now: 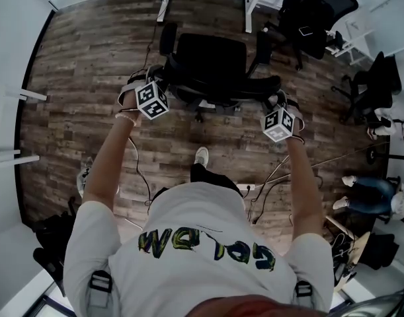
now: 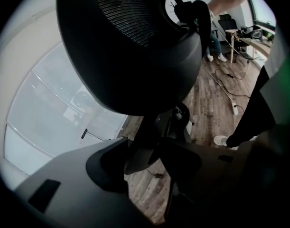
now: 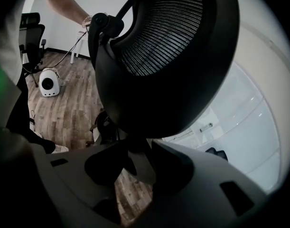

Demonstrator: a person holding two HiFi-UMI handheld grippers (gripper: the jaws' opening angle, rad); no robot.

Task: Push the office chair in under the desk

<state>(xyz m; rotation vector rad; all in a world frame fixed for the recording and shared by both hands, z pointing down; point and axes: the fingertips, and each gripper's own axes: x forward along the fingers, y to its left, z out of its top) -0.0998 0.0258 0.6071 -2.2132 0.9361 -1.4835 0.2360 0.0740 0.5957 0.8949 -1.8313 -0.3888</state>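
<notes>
Office chair [image 1: 211, 65] backrest rim clamped in left gripper [image 2: 147, 151] jaws, also in right gripper [image 3: 137, 160] jaws

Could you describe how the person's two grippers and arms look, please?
The left gripper and the right gripper each have a dark grey moulded body and a cube with black-and-white square markers. The person wears a pale short-sleeved T-shirt and a thin bracelet on the left wrist.

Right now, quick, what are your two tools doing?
Left tool: closed on the office chair's backrest.
Right tool: closed on the same backrest.
</notes>
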